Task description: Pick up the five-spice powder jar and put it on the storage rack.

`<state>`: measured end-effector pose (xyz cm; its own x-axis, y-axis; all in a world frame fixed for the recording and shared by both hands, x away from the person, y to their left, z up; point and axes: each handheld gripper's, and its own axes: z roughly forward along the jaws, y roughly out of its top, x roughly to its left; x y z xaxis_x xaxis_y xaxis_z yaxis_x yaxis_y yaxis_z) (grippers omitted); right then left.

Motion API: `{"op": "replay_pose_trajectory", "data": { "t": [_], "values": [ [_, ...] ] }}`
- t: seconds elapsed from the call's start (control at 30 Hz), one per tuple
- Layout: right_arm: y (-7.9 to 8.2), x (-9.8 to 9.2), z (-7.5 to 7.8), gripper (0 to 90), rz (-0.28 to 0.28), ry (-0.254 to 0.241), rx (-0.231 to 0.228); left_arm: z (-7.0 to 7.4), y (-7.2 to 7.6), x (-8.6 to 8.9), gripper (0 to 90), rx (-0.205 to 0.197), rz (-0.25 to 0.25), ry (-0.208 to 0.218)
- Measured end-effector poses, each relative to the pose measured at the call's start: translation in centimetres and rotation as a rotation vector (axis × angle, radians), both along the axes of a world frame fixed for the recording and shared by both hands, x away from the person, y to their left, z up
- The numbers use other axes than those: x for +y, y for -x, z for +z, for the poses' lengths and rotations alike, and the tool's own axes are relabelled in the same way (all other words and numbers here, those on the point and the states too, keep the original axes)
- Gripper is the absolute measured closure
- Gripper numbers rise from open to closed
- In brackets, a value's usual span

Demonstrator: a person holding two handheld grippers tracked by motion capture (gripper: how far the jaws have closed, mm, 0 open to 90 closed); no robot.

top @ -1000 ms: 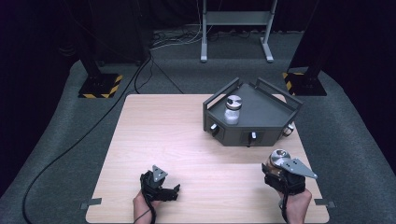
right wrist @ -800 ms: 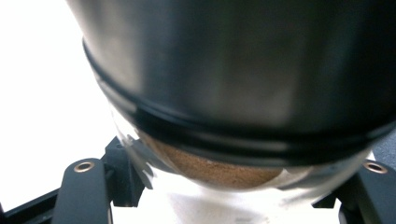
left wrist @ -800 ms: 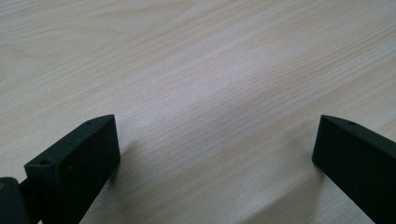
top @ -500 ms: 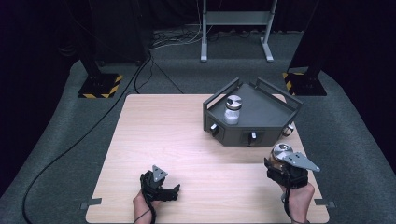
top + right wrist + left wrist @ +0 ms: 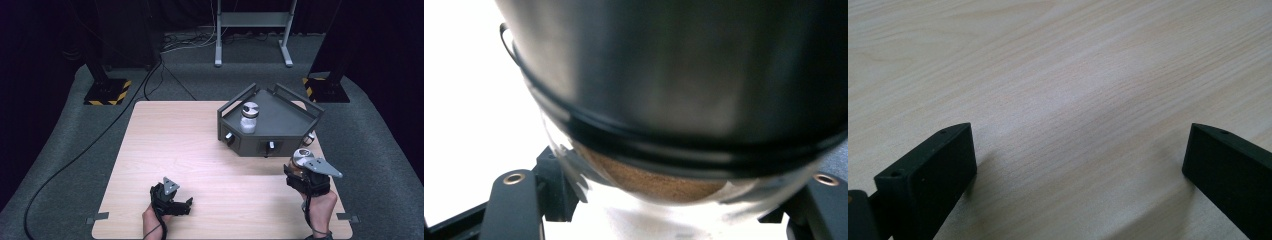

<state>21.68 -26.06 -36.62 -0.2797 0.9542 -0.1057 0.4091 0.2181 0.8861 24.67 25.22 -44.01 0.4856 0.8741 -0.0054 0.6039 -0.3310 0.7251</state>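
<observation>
At the near edge of the worktop (image 5: pixel 165 135), left of its middle, the left gripper (image 5: pixel 172 197) rests low over bare wood with its jaws spread wide and nothing between them; the left gripper view shows plain wood grain between the two black jaws.

Toward the far right corner sits a dark grey tray (image 5: pixel 285 117) with raised rails and small knobs on its front face. Inside it, at its left side, a jar with white contents (image 5: pixel 249 118) stands upright under a metal lid.

Near the right edge, just in front of the tray's near right corner, the right gripper (image 5: pixel 302 165) pinches a jar of brown powder (image 5: pixel 654 182) below its metal lid (image 5: pixel 674 65). The jar stands upright, its long axis vertical, lid uppermost.

The relation that matters: the tray lies beyond this held jar and to its left, close by, while the left gripper is well apart from both. I judge the right hand is the one placed to carry the jar over the front wall into the tray's free floor, right of the white jar.
</observation>
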Motion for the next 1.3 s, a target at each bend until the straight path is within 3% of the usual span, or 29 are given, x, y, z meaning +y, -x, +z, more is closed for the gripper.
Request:
{"op": "replay_pose_trajectory", "data": {
  "t": [1.3],
  "values": [
    [-4.4, -1.1, 1.9, 30.3, -0.035, -0.007, 0.014, 0.0, 0.0, 0.0, 0.6, 0.0, 0.0, 0.0]
  ]
}}
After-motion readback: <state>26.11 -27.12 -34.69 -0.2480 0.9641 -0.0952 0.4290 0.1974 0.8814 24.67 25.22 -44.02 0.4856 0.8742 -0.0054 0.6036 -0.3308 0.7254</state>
